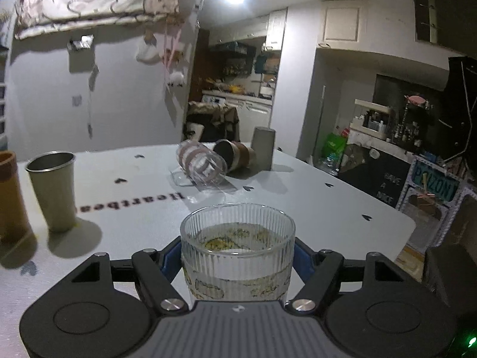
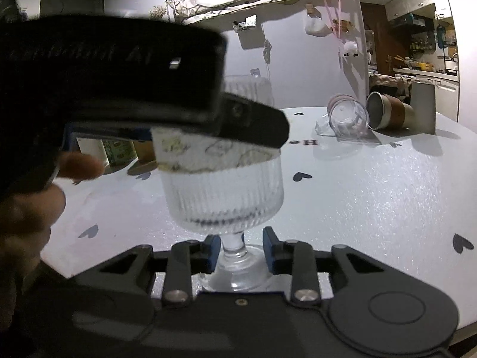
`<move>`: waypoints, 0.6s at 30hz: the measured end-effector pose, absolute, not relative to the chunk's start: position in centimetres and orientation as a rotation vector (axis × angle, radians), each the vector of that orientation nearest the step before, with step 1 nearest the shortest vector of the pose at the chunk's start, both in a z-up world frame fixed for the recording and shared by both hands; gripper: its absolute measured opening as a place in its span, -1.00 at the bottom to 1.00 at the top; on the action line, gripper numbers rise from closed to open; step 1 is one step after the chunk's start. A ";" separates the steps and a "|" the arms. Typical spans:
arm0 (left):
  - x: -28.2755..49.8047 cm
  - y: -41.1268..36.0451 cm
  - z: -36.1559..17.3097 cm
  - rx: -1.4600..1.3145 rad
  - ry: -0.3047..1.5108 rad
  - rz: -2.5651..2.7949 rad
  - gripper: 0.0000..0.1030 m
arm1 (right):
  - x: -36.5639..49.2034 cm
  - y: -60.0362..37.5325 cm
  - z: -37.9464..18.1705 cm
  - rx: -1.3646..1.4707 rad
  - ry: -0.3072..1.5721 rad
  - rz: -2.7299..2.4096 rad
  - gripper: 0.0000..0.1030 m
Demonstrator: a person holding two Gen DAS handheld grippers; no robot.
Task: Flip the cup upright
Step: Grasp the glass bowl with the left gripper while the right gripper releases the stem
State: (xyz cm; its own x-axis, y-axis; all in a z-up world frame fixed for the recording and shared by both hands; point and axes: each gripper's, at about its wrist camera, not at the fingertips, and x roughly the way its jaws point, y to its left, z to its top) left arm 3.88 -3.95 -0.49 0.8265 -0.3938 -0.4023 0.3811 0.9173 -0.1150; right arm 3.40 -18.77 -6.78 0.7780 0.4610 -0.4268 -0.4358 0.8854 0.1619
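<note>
Ribbed glass cup [image 1: 237, 247] stands upright.
It is clear, with a short stem, a foot and a patterned band.

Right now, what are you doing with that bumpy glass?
A person holds a ribbed footed glass upright over the table using two tools. The left hand-held gripper is clamped around the bowl, while the right hand-held gripper sits at the stem with its pads on either side, not squeezing. Farther back, a clear cup and a brown-banded cup lie tipped over.

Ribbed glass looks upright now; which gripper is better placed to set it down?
Left, probably: the left gripper clamps the ribbed glass around its bowl, while the right gripper brackets the stem, apparently without contact.
</note>
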 end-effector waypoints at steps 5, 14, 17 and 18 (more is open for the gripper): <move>3.4 -2.2 -0.8 -0.052 0.405 -0.326 0.43 | 2.5 -18.4 -6.2 0.018 0.422 0.497 0.21; 4.2 6.2 0.1 -0.096 0.369 -0.027 0.43 | 2.2 -18.2 -6.0 0.005 0.387 0.510 0.41; 4.4 9.6 0.6 -0.084 0.360 0.093 0.43 | 2.4 -18.1 -6.0 0.009 0.395 0.505 0.41; 4.6 10.9 0.8 -0.077 0.359 0.137 0.43 | 2.5 -18.0 -6.0 0.009 0.397 0.505 0.41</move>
State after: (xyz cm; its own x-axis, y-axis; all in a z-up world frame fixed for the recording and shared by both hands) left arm 4.63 10.90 0.78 0.9271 0.1198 -0.3552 -0.1470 0.9878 -0.0506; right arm 2.51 -18.04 -6.03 0.8007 0.4727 -0.3680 -0.4691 0.8768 0.1055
